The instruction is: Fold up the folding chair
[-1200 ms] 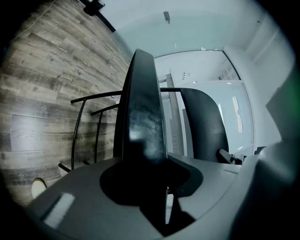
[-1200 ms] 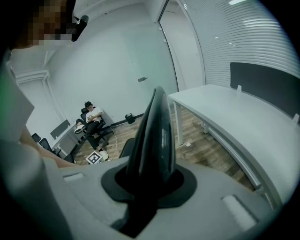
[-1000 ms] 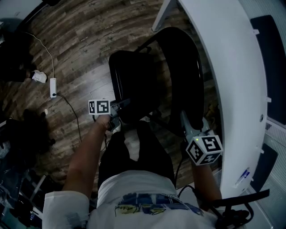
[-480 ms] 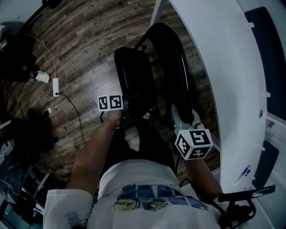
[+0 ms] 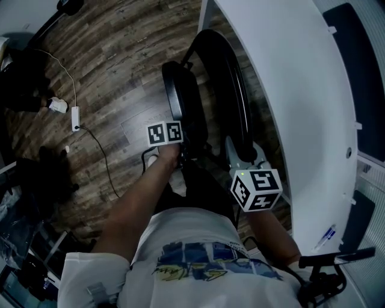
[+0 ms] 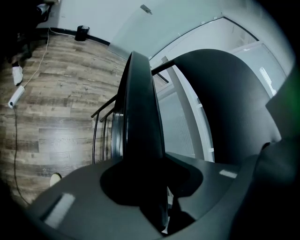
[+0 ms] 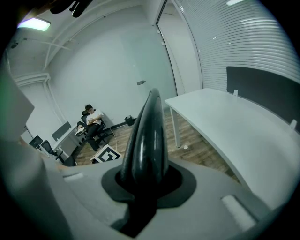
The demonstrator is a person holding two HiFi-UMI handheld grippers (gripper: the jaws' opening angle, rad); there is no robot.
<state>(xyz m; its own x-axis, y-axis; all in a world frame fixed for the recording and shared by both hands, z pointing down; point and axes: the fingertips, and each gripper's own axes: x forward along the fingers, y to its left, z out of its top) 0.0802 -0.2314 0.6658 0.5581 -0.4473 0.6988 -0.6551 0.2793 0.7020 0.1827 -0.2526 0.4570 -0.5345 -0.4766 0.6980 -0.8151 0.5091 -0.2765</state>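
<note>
The black folding chair stands between me and a white table. Its seat (image 5: 182, 99) is tipped up on edge, close beside the backrest (image 5: 231, 90). My left gripper (image 5: 183, 148) is shut on the seat's near rim; in the left gripper view the seat (image 6: 139, 126) runs edge-on out of the jaws, with the backrest (image 6: 225, 108) to the right. My right gripper (image 5: 240, 157) is shut on the backrest's near edge, which in the right gripper view rises as a narrow glossy blade (image 7: 147, 136) from between the jaws.
The white table (image 5: 301, 108) curves along the chair's right side, its leg (image 5: 202, 15) at the top. A power strip with cable (image 5: 74, 118) lies on the wood floor at left. A person sits on an office chair (image 7: 93, 124) far across the room.
The seat has swung up from lying flat to nearly on edge against the backrest. My left gripper moved up and right with it. The right gripper lifted slightly with the backrest.
</note>
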